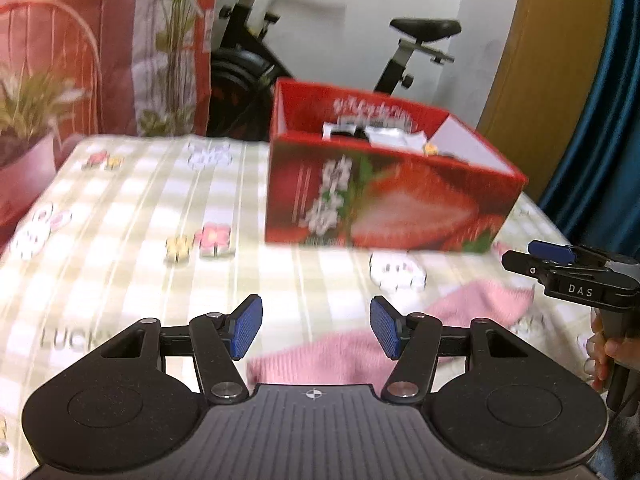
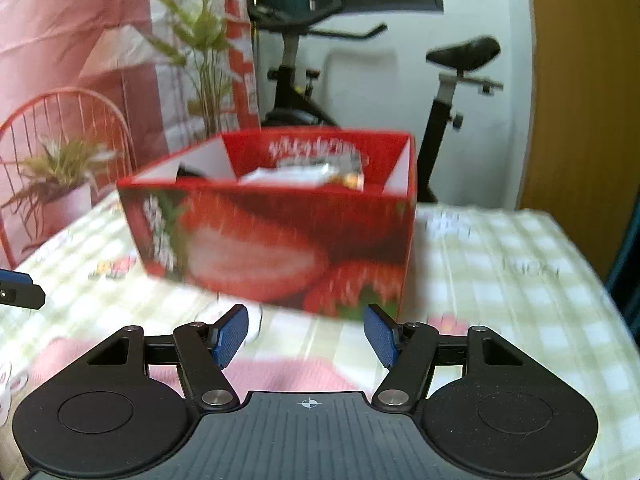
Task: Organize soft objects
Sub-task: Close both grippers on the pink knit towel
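Your left gripper (image 1: 316, 330) and right gripper (image 2: 306, 334) have fingers apart, empty, above the pink cloth (image 1: 336, 356) on the bench (image 1: 120, 220).

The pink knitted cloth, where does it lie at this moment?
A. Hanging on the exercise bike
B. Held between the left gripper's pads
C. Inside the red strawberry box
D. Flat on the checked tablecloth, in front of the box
D: the pink knitted cloth lies on the checked tablecloth, nearer the camera than the red strawberry box; the left gripper is open above it.

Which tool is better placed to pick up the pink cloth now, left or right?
Probably left. The left tool is open, with the pink cloth lying just past its fingers. The right tool, also open, faces the strawberry box.
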A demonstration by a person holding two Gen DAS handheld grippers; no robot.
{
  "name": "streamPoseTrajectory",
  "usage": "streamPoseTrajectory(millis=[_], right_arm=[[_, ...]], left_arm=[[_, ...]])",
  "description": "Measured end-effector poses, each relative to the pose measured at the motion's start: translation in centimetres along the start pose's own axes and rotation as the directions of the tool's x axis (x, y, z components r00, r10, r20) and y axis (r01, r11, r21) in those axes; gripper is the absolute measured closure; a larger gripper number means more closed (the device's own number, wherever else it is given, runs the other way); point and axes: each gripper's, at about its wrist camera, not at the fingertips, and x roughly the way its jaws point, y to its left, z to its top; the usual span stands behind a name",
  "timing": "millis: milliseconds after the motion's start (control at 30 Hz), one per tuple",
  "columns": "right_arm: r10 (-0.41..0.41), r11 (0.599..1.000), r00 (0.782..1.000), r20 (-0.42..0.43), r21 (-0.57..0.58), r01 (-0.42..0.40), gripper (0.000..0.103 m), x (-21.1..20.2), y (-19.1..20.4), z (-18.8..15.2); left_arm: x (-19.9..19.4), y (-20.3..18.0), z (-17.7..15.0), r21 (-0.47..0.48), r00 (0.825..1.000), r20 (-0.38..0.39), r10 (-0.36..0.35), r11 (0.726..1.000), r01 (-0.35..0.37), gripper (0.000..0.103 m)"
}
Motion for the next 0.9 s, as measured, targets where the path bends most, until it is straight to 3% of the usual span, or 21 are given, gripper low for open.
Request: streamPoseTrajectory(millis=[267,367,533,633,767,900], right_arm=[[0.004,1.000,0.997,-0.079,-0.006,-0.004,0.042,0.6,0.6,-2.7],[-0.009,1.000,0.996,-0.090,-0.007,0.008,0.042,1.2,0.5,-2.8],[-0.031,0.999,0.994,-0.107,0.005,0.032,0.041,2.4,0.2,-3.2],[-0.028,0.999,0.992,-0.126,0.013,0.030,0.039,3.0,0.2,-3.5],[-0.029,0.999,0.990,-0.136,0.018,0.032,0.039,3.3,0.5,-3.7],[-0.027,0.999,0.988,-0.152,0.023,0.030,0.038,3.4,0.7,-3.7]], left_arm=[[1.6,0.9,-2.5,-0.088,0.995,-0.097,-0.014,0.996,0.006,0.040],[1.9,0.9,-3.0,-0.091,0.993,-0.121,-0.009,0.996,-0.002,0.030],[3.0,1.7,-3.5,-0.133,0.986,-0.168,-0.004,0.991,-0.019,0.028],[4.1,2.1,-3.7,-0.158,0.982,-0.188,-0.019,0.987,-0.011,0.033],[4.9,2.1,-3.0,-0.152,0.982,-0.186,-0.019,0.988,-0.009,0.050],[6.3,1.6,-2.1,-0.130,0.983,-0.182,-0.007,0.991,-0.017,0.053]])
